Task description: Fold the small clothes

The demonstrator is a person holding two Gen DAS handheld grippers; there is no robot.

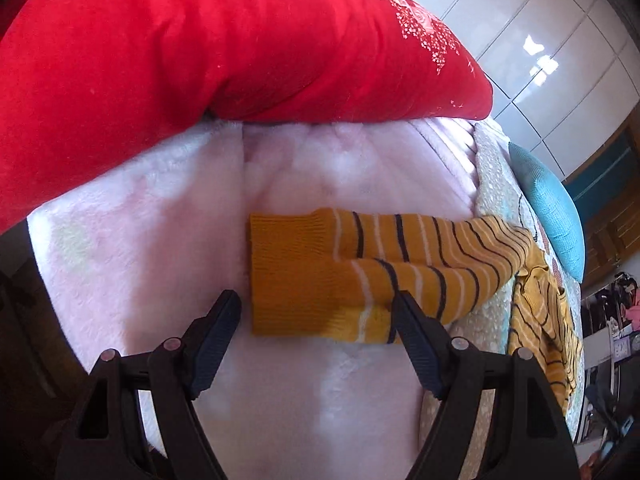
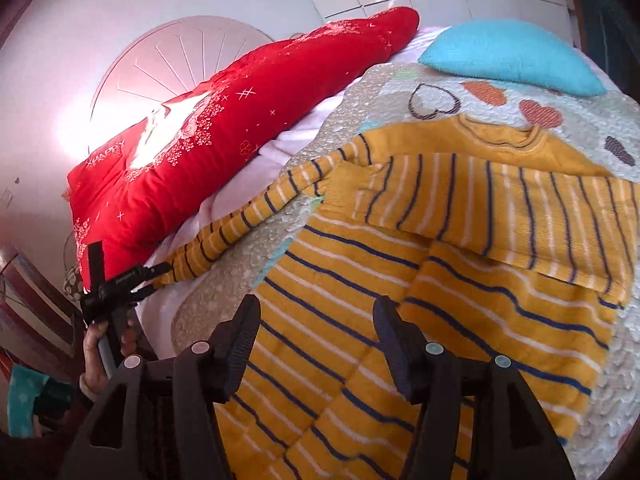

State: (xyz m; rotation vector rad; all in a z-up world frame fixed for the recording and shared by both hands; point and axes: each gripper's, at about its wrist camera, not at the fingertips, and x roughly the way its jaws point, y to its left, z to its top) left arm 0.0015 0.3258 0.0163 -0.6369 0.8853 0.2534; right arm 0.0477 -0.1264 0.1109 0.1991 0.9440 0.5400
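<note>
The yellow striped sweater lies flat on the bed's patterned quilt, one sleeve folded across its chest, the other sleeve stretched out onto the pink blanket. The left tongs stand spread over that cuff; the right tongs hang spread above the body, pinching nothing
</note>
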